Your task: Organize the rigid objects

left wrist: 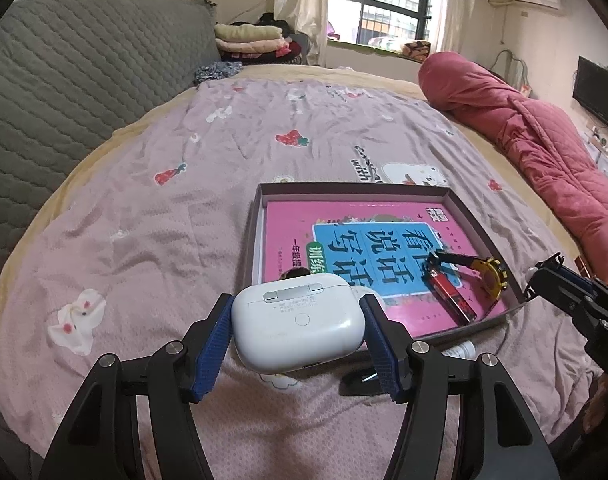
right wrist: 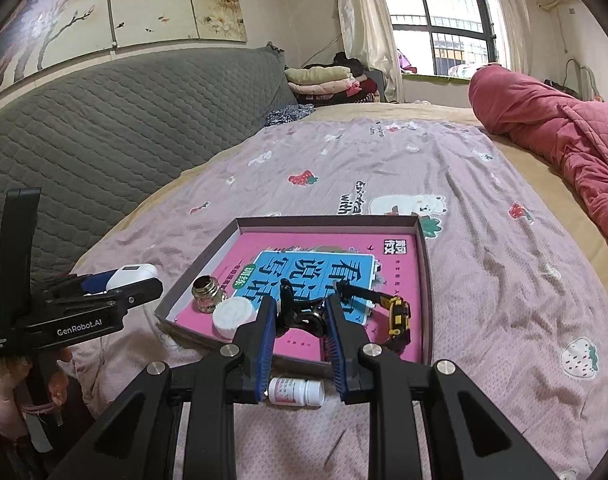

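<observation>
My left gripper (left wrist: 296, 302) is shut on a white earbuds case (left wrist: 298, 322), which hangs just above the bed at the near left corner of a shallow cardboard box (left wrist: 260, 216). The right wrist view shows the case (right wrist: 132, 274) sticking out of that gripper (right wrist: 154, 280). My right gripper (right wrist: 300, 306) is shut on a small black clip-like object (right wrist: 302, 318) over the box's near edge (right wrist: 304, 364). In the box lie a pink book (right wrist: 316, 248), a yellow-and-black watch (right wrist: 398, 316), a red lighter (left wrist: 450, 292), a metal socket (right wrist: 206, 294) and a white cap (right wrist: 232, 316).
A white pill bottle (right wrist: 296, 390) lies on the pink sheet in front of the box. A rolled red quilt (left wrist: 524, 132) runs along the bed's right side. The grey headboard (left wrist: 64, 80) stands to the left, with folded clothes (left wrist: 252, 40) at the far end.
</observation>
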`<state>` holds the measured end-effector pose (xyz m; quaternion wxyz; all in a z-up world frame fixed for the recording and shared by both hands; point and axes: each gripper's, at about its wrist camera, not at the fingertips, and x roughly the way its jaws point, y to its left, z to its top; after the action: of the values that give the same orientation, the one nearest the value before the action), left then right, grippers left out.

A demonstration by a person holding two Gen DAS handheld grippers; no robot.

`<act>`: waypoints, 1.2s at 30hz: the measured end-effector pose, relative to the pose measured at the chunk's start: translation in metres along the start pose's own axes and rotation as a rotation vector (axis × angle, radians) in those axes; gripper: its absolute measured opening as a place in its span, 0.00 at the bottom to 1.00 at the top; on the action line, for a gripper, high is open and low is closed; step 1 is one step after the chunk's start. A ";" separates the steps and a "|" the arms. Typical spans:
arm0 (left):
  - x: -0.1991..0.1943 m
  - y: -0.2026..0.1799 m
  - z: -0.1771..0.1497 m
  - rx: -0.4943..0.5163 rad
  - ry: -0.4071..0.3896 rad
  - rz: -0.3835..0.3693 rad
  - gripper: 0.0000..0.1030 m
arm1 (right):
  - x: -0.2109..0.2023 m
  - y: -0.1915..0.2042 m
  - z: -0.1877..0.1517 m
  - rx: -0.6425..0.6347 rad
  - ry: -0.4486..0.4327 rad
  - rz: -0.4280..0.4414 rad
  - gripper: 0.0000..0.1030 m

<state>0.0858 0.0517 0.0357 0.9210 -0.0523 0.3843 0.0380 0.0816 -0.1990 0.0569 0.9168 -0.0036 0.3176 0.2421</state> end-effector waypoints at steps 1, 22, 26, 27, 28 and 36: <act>0.001 0.000 0.001 -0.001 -0.001 0.000 0.63 | 0.001 -0.001 0.001 -0.001 -0.001 -0.003 0.24; 0.038 0.003 -0.004 0.008 0.042 0.016 0.63 | 0.025 -0.019 0.003 0.034 0.012 -0.023 0.24; 0.043 0.002 -0.007 0.011 0.050 0.016 0.63 | 0.029 -0.022 0.001 0.040 0.018 -0.028 0.24; 0.044 0.002 -0.007 0.010 0.052 0.018 0.63 | 0.030 -0.023 0.000 0.040 0.020 -0.031 0.24; 0.045 0.003 -0.008 0.008 0.054 0.018 0.63 | 0.031 -0.024 -0.001 0.042 0.023 -0.033 0.24; 0.054 0.003 -0.017 0.008 0.080 0.022 0.63 | 0.043 -0.029 -0.006 0.054 0.045 -0.035 0.24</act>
<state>0.1116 0.0538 -0.0143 0.9045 -0.0458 0.4217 0.0445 0.1207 -0.2061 0.0228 0.9133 0.0100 0.3444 0.2172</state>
